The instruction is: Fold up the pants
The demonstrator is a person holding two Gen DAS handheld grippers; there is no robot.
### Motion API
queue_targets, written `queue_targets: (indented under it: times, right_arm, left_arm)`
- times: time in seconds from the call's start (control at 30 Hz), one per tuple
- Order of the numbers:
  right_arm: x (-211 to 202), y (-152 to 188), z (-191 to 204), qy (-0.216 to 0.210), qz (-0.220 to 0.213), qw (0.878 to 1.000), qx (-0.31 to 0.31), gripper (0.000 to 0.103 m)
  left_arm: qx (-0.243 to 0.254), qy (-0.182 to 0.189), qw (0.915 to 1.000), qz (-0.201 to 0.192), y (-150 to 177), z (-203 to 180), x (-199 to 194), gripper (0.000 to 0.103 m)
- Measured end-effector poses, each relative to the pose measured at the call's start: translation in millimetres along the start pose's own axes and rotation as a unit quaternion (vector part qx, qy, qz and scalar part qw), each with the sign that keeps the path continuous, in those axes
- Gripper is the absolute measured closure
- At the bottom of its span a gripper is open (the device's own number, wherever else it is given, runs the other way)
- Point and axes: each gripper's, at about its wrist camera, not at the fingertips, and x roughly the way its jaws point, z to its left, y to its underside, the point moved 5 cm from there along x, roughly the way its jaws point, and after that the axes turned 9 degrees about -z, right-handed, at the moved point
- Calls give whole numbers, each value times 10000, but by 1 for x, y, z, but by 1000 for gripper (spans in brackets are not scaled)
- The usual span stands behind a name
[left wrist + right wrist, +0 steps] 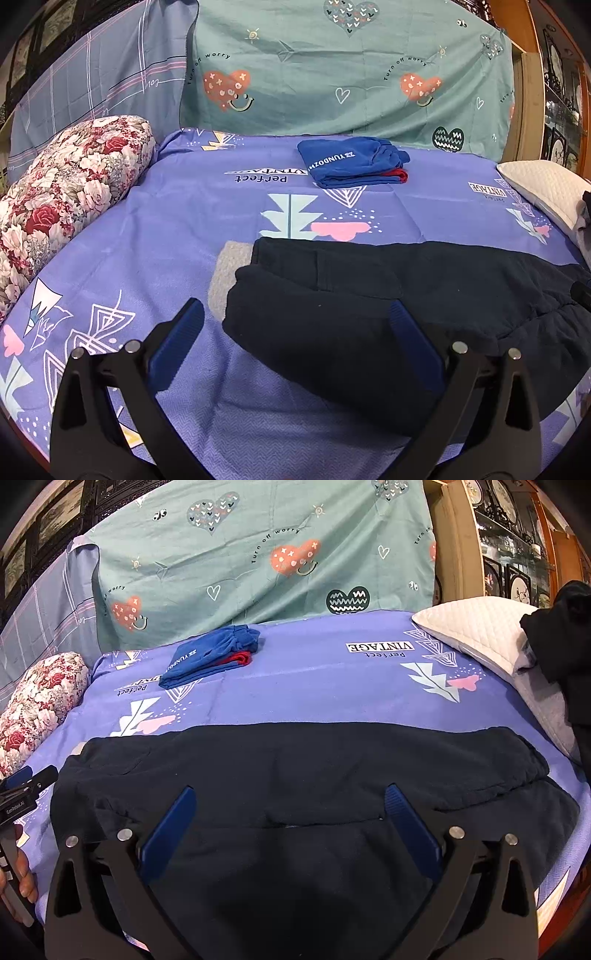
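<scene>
- Two grippers hover over a bed, both with blue-padded fingers spread wide and nothing between the pads.
- Left gripper (295, 325), at the bottom of the left wrist view, sits above the left end of the dark pants (388, 295); its right finger (410, 339) overlaps the cloth in the picture, its left finger (181, 336) is over bare sheet (166, 229). Whether either touches the fabric I cannot tell.
- Right gripper (290, 812), at the bottom of the right wrist view, is over the middle of the pants (295, 760), both fingers released.
- Pants lie flat across the lower half of both views, stretched left to right on the purple sheet, with one layer folded over another along the near edge.
- Blue folded garment (351, 162) with a red edge rests at upper centre, well apart from the pants.
- Floral bolster (70, 184) lies at the left edge.
- White pillow (476, 635) sits at the upper right, with dark cloth (565, 635) on it.
- Teal sheet (351, 66) with hearts hangs behind the bed.
- Left gripper also shows at the left edge of the right wrist view (29, 775), with a hand (22, 871) below it.
</scene>
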Motion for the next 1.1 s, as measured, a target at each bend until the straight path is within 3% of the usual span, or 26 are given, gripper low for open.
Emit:
queue_targets:
  times: [1.1]
  right_arm:
    - [4, -1, 3, 13, 83, 9999, 63, 1]
  left_arm:
    - [-147, 151, 9998, -30, 2, 3, 0, 2]
